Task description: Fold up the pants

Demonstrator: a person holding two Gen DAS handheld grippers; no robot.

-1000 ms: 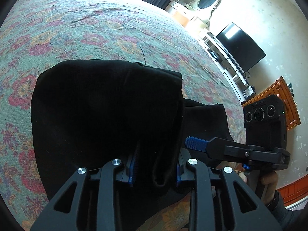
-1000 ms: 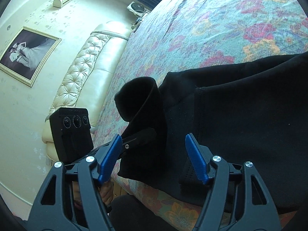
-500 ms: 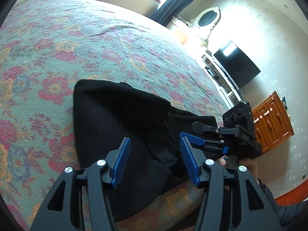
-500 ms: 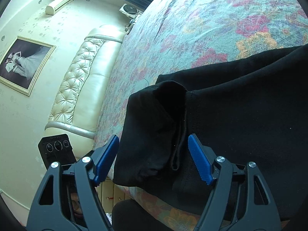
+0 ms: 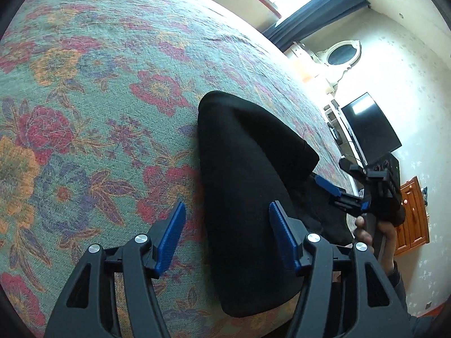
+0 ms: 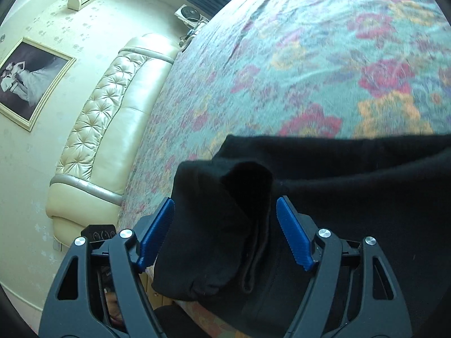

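Observation:
Black pants (image 5: 248, 186) lie folded in a thick pile on the floral bedspread (image 5: 84, 98), near its front edge. My left gripper (image 5: 227, 236) hovers over the pile's left border with its jaws opening. One blue pad is above the bedspread and the other above the cloth, and neither presses. In the right wrist view the bunched end of the pants (image 6: 214, 225) lies between the fingers of my right gripper (image 6: 225, 233), which stands open just above it. A hand holds the right gripper (image 5: 338, 178) at the pile's far side.
A cream tufted headboard (image 6: 112, 118) and a framed picture (image 6: 31, 81) are on the left. A television (image 5: 369, 129), an oval mirror (image 5: 341, 55) and a wooden cabinet (image 5: 414, 217) line the right wall. The bed's front edge runs right below both grippers.
My left gripper let go of the fold it held, opened wide and slid left off the pile. The fold dropped flat. My right gripper opened slightly and moved in over the bunched end.

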